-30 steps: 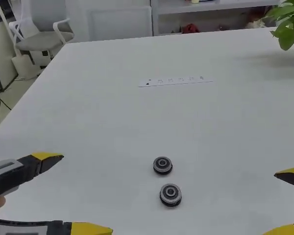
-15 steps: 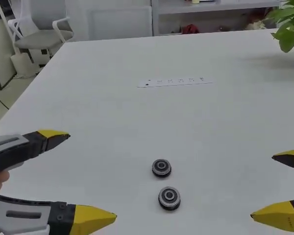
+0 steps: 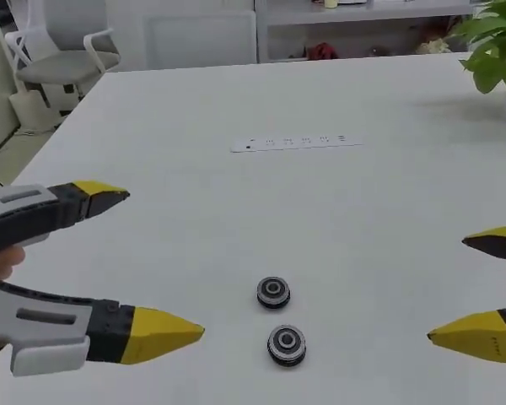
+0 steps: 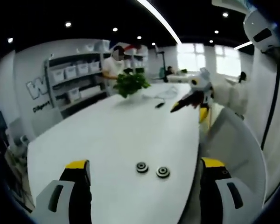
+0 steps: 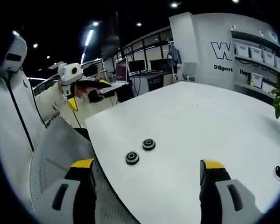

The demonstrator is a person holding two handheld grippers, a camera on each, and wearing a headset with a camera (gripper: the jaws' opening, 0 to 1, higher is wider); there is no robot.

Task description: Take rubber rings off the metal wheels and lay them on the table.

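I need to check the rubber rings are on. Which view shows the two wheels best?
The head view: the far wheel and the near wheel lie close below the camera, each dark ring plainly visible from above. Both gripper views show them small and distant, rings hard to judge.

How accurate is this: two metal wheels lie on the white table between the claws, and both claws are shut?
Not the claws: the head view shows the left claw and right claw open, jaws wide apart. The metal wheels do lie on the white table between them.
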